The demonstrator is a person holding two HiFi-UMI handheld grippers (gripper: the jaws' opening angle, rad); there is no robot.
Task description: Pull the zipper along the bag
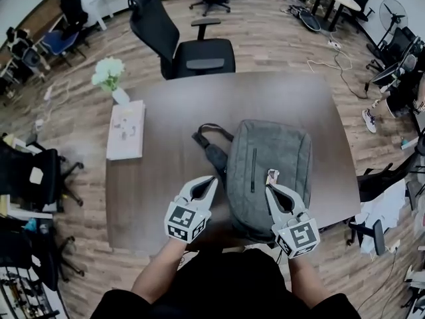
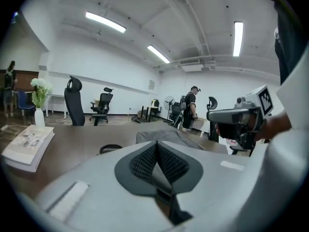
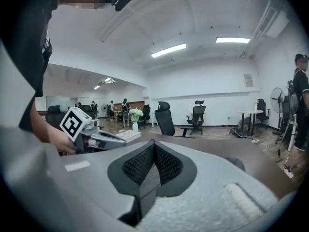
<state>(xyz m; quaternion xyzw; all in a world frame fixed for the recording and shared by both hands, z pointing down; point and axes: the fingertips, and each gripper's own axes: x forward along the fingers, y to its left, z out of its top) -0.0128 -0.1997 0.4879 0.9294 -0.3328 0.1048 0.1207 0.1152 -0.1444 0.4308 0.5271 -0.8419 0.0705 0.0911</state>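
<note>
The dark brown counter (image 1: pixel 149 198) carries a grey bag (image 1: pixel 282 155) lying flat on its right half, a zipper (image 1: pixel 253 169) running down the bag's front. A white book (image 1: pixel 126 130) lies at the counter's left. The left tool (image 1: pixel 212 179) hovers just beside the bag's left edge and the right tool (image 1: pixel 268 188) hovers over the bag's near part. Both have their jaws pressed together on nothing.

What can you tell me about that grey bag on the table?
It is a grey fabric backpack lying flat on the dark wooden table, near the person's edge. A dark zipper runs up its face, black straps lie beside it on the person's left, and a small pale tag sits on top. The right tool, shut, points at that tag; whether it touches I cannot tell.
</note>
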